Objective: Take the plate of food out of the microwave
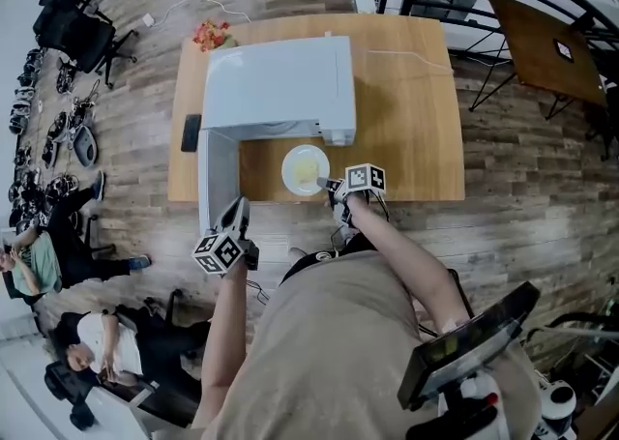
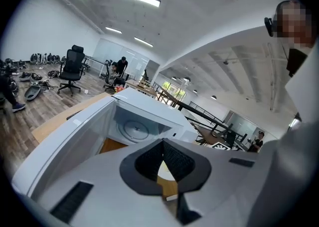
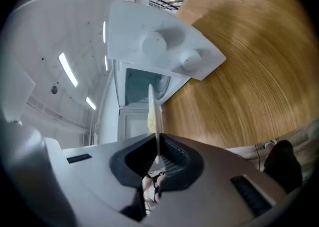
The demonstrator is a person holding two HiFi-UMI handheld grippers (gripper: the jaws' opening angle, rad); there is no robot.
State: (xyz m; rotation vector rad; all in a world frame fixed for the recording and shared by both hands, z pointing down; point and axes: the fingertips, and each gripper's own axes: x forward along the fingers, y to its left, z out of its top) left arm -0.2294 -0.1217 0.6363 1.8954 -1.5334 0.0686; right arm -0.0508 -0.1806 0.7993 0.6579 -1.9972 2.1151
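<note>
The white microwave (image 1: 276, 85) stands on the wooden table (image 1: 416, 129) with its door (image 1: 218, 177) swung open toward me at the left. A white plate (image 1: 305, 169) with yellow food on it is just in front of the microwave's opening, over the table. My right gripper (image 1: 334, 187) is shut on the plate's near rim. In the right gripper view the plate (image 3: 154, 111) shows edge-on, clamped between the pads. My left gripper (image 1: 239, 211) hangs shut and empty off the table's near edge, by the door's end. The left gripper view faces the empty cavity and its turntable (image 2: 135, 130).
A flat black object (image 1: 191, 132) lies left of the microwave, and a red-orange item (image 1: 210, 36) at the table's back left corner. A white cable (image 1: 406, 54) runs across the back right. People sit on the floor at the left (image 1: 58, 235). Another table (image 1: 546, 46) stands at the right.
</note>
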